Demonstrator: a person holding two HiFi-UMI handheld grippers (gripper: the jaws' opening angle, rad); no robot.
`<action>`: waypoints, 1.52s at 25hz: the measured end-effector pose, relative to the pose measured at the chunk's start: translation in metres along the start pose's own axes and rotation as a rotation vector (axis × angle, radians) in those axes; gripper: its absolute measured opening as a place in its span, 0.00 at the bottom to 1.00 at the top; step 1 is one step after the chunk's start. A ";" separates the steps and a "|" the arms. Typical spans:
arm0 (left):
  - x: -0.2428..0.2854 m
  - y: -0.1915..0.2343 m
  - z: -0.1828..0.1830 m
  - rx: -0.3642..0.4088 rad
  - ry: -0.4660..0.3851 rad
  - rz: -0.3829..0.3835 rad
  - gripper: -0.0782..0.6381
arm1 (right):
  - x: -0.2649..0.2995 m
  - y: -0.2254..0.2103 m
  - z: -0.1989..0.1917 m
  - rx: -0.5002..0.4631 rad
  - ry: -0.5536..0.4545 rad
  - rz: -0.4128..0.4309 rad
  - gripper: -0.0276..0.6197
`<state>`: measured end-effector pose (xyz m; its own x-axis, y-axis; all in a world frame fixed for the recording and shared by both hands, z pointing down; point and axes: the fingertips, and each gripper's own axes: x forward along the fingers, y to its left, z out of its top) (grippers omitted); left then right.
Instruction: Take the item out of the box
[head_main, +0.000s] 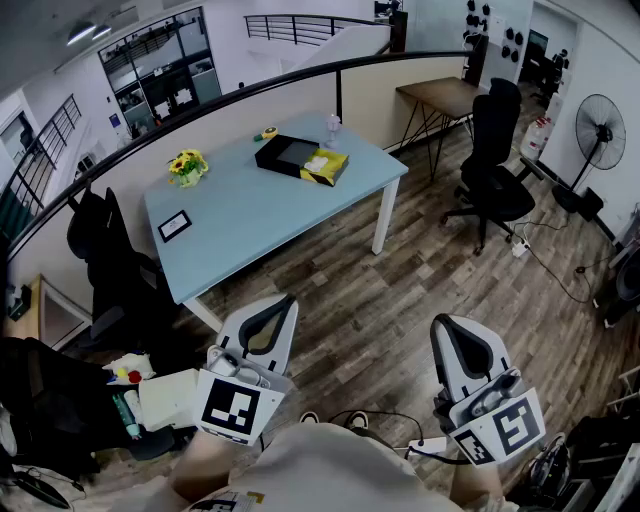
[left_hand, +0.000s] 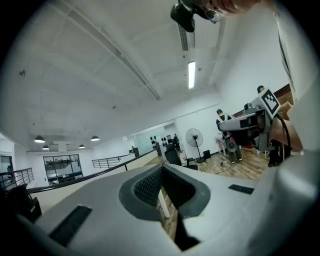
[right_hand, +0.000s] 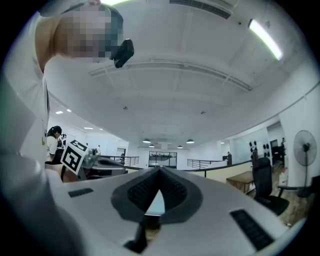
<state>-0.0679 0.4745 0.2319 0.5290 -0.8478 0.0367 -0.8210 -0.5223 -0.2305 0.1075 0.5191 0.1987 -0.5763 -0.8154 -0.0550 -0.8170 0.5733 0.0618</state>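
Head view shows the left hand-held gripper (head_main: 284, 302) and right hand-held gripper (head_main: 440, 324) near, both closed and empty, with the box (head_main: 283, 153) on the far counter (head_main: 250, 215).

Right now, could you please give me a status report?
Left tool and right tool shut, empty, held low. Black box open on the blue table, likely out of reach. Only wooden floor between.
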 end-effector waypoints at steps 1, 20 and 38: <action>0.004 -0.003 0.001 0.013 -0.002 -0.007 0.11 | -0.001 -0.004 0.000 0.001 -0.002 0.001 0.05; 0.076 -0.051 -0.009 -0.056 0.033 0.043 0.11 | -0.028 -0.118 -0.023 0.060 -0.061 -0.085 0.62; 0.201 0.016 -0.030 -0.063 0.027 0.024 0.11 | 0.086 -0.186 -0.061 0.068 0.013 -0.073 0.61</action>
<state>0.0185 0.2931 0.2651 0.5033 -0.8621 0.0586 -0.8460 -0.5054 -0.1696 0.2112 0.3367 0.2434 -0.5151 -0.8560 -0.0442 -0.8565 0.5160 -0.0102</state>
